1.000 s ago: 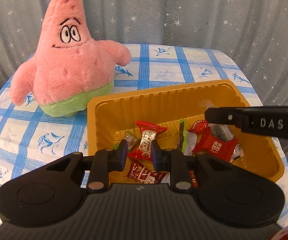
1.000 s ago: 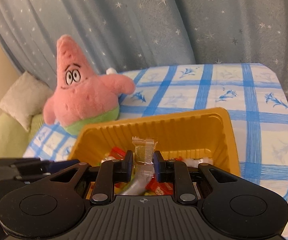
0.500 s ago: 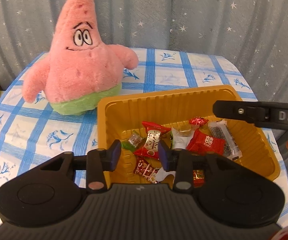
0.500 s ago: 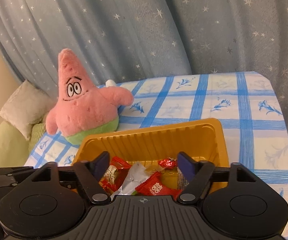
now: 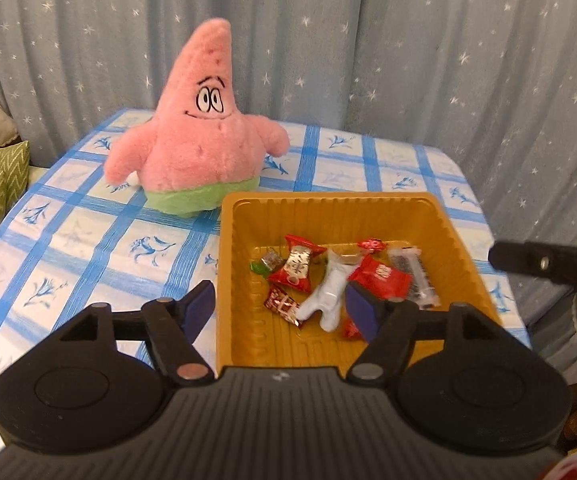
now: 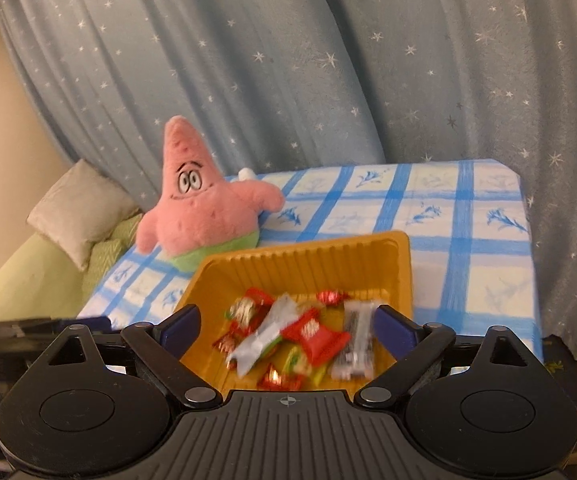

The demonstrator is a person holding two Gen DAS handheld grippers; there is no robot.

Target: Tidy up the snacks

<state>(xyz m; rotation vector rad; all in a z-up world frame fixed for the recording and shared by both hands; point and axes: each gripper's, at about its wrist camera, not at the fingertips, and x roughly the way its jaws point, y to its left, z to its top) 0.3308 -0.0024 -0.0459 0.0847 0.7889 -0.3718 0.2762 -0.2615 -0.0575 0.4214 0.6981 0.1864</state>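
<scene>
Both the left claw (image 5: 280, 304) and the right claw (image 6: 288, 326) are spreading, empty, above the ribbed yellow plastic tray (image 5: 454, 236) on the blue-checked tabletop (image 5: 88, 240). The foil-wrapped snacks (image 5: 330, 280) lie inside. Release step appears complete; next, locate any remaining snack.

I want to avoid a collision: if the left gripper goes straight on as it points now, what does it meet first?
Probably the snacks in the yellow tray; depth is unclear. The left gripper is opening, with nothing between its jaws.
</scene>
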